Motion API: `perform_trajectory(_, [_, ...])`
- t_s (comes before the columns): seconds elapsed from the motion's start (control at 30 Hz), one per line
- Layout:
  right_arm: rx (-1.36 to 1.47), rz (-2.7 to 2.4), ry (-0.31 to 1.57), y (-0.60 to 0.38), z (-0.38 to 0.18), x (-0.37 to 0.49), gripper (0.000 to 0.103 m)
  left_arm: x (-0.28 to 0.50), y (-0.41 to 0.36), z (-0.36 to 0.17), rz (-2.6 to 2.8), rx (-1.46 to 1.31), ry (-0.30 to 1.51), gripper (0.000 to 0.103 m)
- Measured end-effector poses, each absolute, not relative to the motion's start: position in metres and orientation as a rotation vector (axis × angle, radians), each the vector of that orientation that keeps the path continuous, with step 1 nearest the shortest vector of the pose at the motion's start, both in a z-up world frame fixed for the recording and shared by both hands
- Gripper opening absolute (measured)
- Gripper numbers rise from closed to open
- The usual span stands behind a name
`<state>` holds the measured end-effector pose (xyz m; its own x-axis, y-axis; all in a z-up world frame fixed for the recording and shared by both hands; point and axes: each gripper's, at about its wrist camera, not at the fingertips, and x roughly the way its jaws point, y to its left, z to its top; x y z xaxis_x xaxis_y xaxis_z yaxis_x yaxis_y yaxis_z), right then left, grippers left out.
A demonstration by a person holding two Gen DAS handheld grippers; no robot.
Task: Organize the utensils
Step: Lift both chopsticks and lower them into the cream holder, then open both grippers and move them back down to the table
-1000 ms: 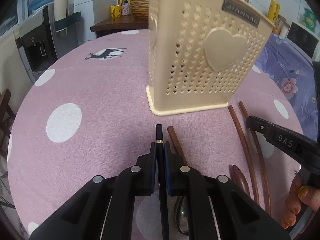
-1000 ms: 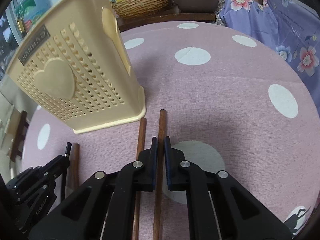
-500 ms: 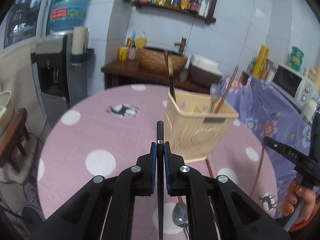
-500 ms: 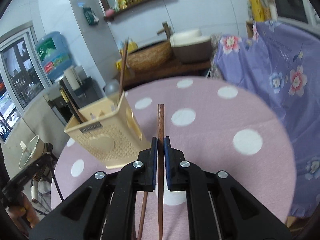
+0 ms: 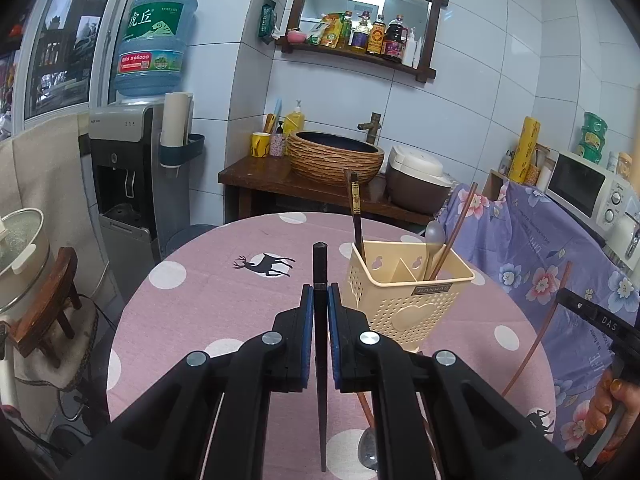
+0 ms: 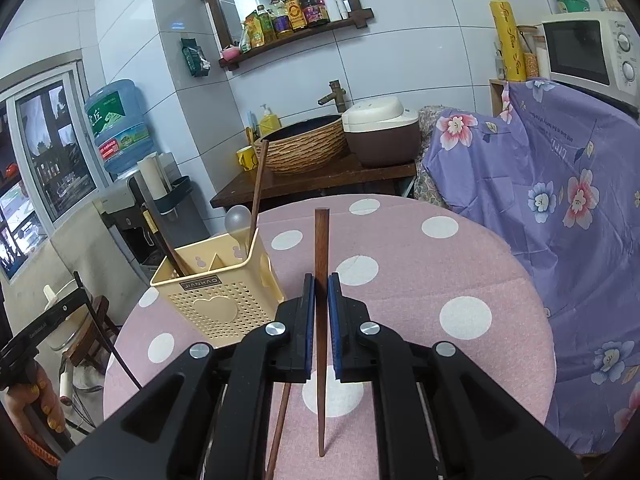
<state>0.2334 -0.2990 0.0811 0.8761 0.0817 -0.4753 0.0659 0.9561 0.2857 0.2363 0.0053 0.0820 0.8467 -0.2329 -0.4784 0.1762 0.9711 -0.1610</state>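
Both grippers hung above the table: the left gripper (image 5: pixel 320 304) clamped a black chopstick (image 5: pixel 320 272), the right gripper (image 6: pixel 320 292) a brown chopstick (image 6: pixel 321 240). Each wanted tipping upright over the holder (image 5: pixel 408 292), clear of the divider.

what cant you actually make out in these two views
- Left wrist: the spoon on the table is mostly hidden behind the left gripper.
- Right wrist: the lower end of the loose brown chopstick runs behind the right gripper.
- Both views: the utensil holder walls hide the lower ends of the utensils inside.
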Motion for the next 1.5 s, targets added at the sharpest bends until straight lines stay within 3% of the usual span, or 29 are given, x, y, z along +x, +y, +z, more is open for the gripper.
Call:
perform_trajectory(0.27, [0.274,0.049,0.469,-0.298,0.109,0.234,0.008,0.235,0.01,0.105,-0.245,-0.114,0.494,0.008])
perform_trajectory(0.6, [0.257,0.132,0.333,-0.28,0.233,0.27,0.008,0.258,-0.002,0.23,-0.322,-0.137,0.355,0.008])
perform_trajectory(0.73, [0.26,0.13,0.286,-0.264,0.264,0.288,0.008,0.276,-0.016,0.251,-0.337,-0.167,0.347,0.008])
perform_trajectory(1.5, [0.228,0.057,0.477,-0.232,0.117,0.341,0.008,0.321,-0.048,0.099,-0.277,-0.097,0.549,0.008])
